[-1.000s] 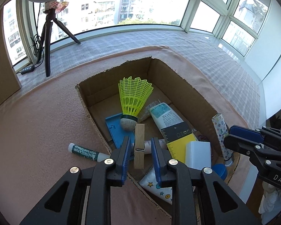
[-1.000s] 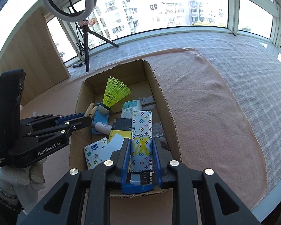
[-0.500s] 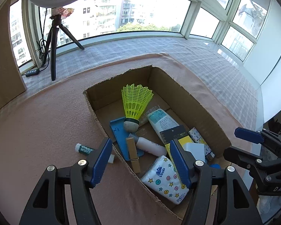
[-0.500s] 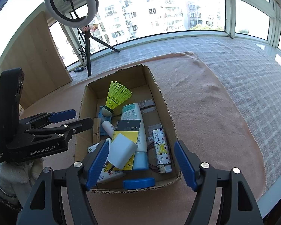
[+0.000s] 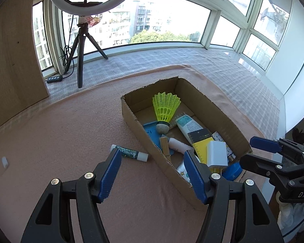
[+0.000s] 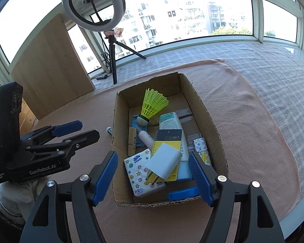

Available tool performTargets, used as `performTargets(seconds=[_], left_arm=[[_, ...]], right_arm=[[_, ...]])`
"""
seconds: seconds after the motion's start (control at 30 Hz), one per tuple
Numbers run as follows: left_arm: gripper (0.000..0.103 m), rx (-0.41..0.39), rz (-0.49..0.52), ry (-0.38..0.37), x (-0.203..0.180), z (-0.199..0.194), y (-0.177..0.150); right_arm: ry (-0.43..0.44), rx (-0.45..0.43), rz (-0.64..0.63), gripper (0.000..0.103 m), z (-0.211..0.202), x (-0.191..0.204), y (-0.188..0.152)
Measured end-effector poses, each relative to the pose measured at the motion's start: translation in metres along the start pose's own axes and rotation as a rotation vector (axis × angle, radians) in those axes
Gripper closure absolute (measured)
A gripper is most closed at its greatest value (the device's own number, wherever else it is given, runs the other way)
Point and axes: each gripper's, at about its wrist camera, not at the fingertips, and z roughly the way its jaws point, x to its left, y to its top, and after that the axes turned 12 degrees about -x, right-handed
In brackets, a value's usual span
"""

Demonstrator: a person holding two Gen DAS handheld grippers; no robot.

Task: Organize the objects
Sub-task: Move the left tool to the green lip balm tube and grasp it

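Left wrist view: a cardboard box (image 5: 192,105), open at the top, sits right of centre on a pink blanket (image 5: 50,141) and holds a yellow-green shuttlecock (image 5: 165,109) with a cork tip, a white tube (image 5: 189,124) with a teal label, a wooden clothespin (image 5: 165,146), a small white bottle (image 5: 179,144), a yellow and black card (image 5: 201,143) and a white charger (image 5: 216,154) with metal prongs. Outside the box, just beside its left wall, a lip balm stick (image 5: 129,152) with a green label and white ends lies flat on the blanket. The left gripper (image 5: 152,172) is spread wide and holds nothing; the stick lies just above its left fingertip, and the near box wall crosses between the fingers. Right wrist view: the right gripper (image 6: 153,172) is likewise spread wide and empty, at the bottom of the frame over the near end of the box, with a patterned tissue pack (image 6: 140,172) and the charger between its fingers. A ring light (image 6: 93,4) on a tripod stands upper left.
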Motion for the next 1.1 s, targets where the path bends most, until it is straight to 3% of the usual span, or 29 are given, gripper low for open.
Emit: performTargets(seconds=[0.47, 0.83, 1.1], left_arm=[[0.036, 0.030, -0.072, 0.084, 0.065, -0.005, -0.018], [0.036, 0.133, -0.222, 0.067, 0.093, 0.069, -0.015], [0.036, 0.180, -0.178, 0.089, 0.081, 0.115, -0.009]], right_arm=[[0.057, -0.004, 0.042, 0.034, -0.010, 0.029, -0.009], [0.003, 0.003, 0.090, 0.034, -0.016, 0.005, -0.014], [-0.063, 0.013, 0.164, 0.034, -0.024, -0.036, -0.022]])
